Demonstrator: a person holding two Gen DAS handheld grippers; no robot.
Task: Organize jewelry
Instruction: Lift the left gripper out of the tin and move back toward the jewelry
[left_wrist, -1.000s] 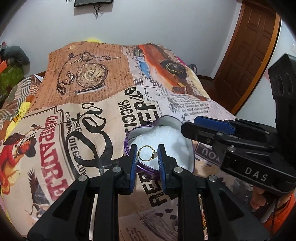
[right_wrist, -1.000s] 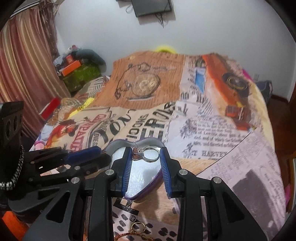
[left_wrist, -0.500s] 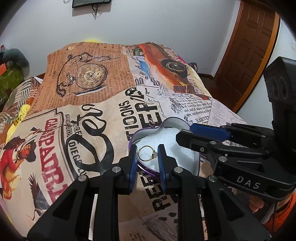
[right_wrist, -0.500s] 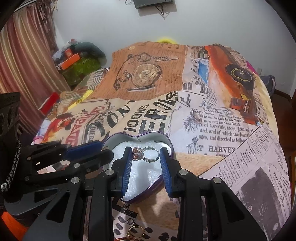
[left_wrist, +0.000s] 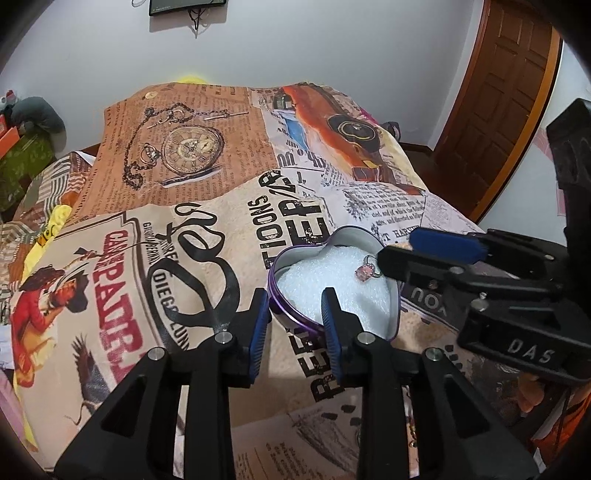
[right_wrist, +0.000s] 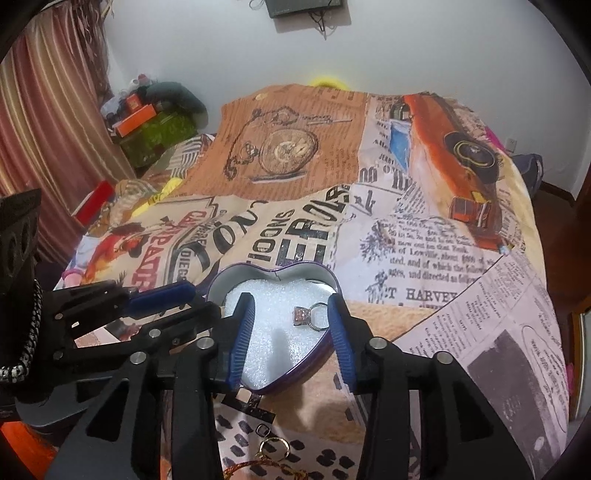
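Note:
A purple heart-shaped tin (left_wrist: 275, 295) (right_wrist: 334, 286) lined with white foam sits on the printed bedspread. A silver ring with a pink stone (right_wrist: 308, 315) (left_wrist: 365, 271) lies on the foam. My right gripper (right_wrist: 290, 314) straddles it with jaws opening, and the left pad stands clear of it. My left gripper (left_wrist: 294, 325) hovers at the tin's near rim, jaws opening, nothing visible between them. The gold ring it held is not in sight. Each gripper shows in the other's view, the right gripper (left_wrist: 424, 251) and the left gripper (right_wrist: 166, 295).
Near the bed's front edge lie a gold ring (right_wrist: 273, 446) and part of a chain (right_wrist: 240, 469). A wooden door (left_wrist: 509, 92) stands at the right. Curtains (right_wrist: 48, 129) and piled boxes (right_wrist: 147, 118) sit to the left of the bed.
Both grippers' jaws have widened. The pink-stone ring has left the right pads and lies on the foam. The gold ring is gone from between the left pads.

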